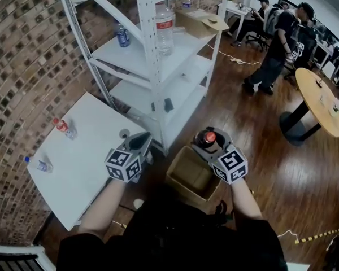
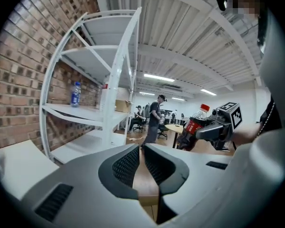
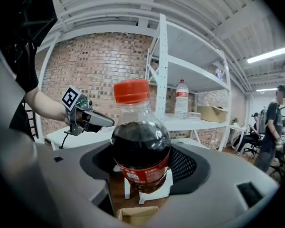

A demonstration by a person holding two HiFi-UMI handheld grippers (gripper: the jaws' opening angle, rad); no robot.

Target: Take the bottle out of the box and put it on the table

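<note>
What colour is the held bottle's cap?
Red; the cap shows best in right gripper view.

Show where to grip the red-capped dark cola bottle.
Grip the dark cola bottle with the red cap round its wide body at the red label, coming level from the side: it is upright and tapers above. The right gripper holds it so.

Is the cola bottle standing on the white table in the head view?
No, the right gripper holds the cola bottle in the air near the open cardboard box, away from the white table.
</note>
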